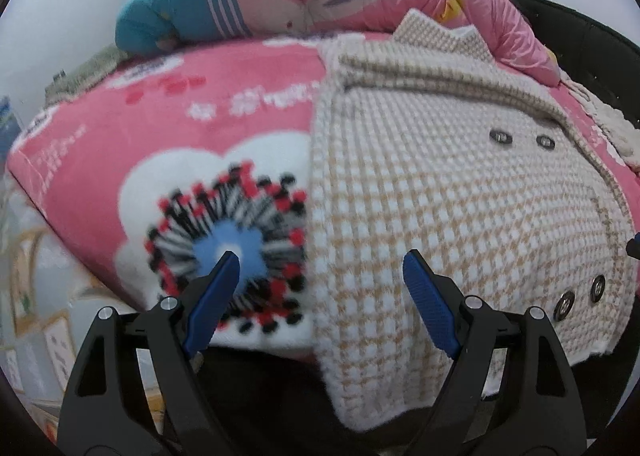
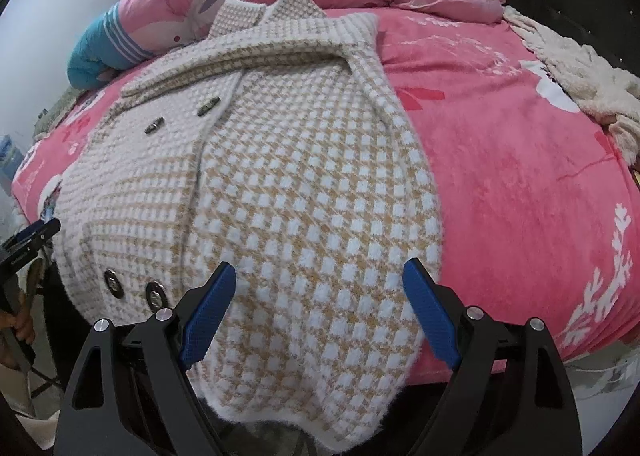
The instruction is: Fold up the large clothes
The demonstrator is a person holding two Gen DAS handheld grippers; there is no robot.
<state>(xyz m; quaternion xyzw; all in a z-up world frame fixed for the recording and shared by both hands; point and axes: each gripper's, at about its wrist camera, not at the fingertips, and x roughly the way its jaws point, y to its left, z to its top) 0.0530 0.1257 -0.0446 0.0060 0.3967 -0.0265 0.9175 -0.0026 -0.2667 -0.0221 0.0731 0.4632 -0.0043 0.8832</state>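
Coat (image 2: 288, 175) lies spread on the pink blanket (image 2: 520, 183), its hem hanging over the bed's near edge. Left gripper (image 1: 316, 272) and right gripper (image 2: 318, 280) both hover with jaws apart, holding nothing. Thick, fluffy cloth could slip from a shallow pinch or drag off the bed. White writing on the blanket is too blurred to read.

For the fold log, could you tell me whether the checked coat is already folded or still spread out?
Partly folded: the checked coat has one sleeve laid across its front, while its hem hangs over the bed's edge.
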